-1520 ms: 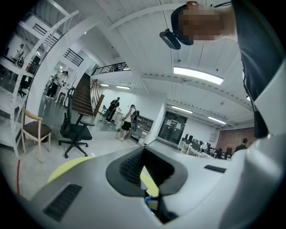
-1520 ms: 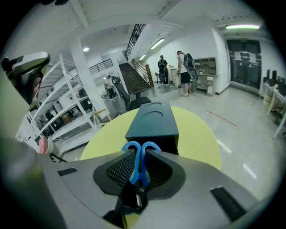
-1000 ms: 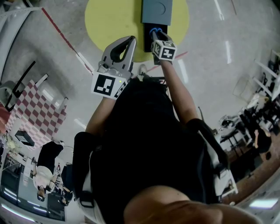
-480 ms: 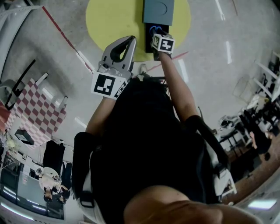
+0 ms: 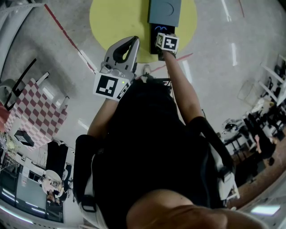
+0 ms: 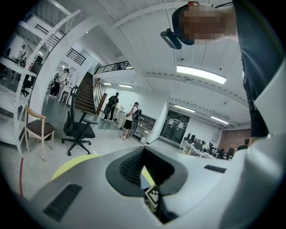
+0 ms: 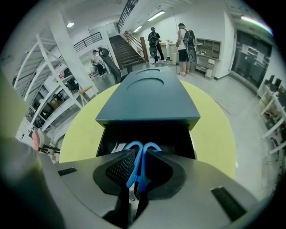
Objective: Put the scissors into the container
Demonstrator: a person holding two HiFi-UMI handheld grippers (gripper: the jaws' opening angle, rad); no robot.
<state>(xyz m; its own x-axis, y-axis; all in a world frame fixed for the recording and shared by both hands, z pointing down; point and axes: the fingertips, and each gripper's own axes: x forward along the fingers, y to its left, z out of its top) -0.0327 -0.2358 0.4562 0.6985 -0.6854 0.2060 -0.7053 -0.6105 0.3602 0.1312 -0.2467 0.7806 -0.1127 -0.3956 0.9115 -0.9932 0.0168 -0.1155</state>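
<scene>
Blue-handled scissors (image 7: 140, 157) stand upright between the jaws of my right gripper (image 7: 136, 176), which is shut on them. Their handle loops hang over the open black drawer (image 7: 176, 138) of a dark teal container (image 7: 147, 99). In the head view the right gripper (image 5: 163, 33) is at the drawer (image 5: 153, 41) of the container (image 5: 165, 10), and the scissors (image 5: 159, 28) show as blue arcs past its marker cube. My left gripper (image 5: 132, 41) is held up to the left, shut with nothing in it; in the left gripper view the left gripper (image 6: 143, 151) points across the room.
The container stands on a yellow circle (image 5: 118, 22) on the grey floor, with red tape lines (image 5: 67, 40) beside it. A checkered board (image 5: 38, 116) lies at the left. An office chair (image 6: 78, 129), a wooden chair (image 6: 38, 129) and several people are farther off.
My right gripper has carried the scissors forward, further over the open drawer. The left gripper has stayed in place.
</scene>
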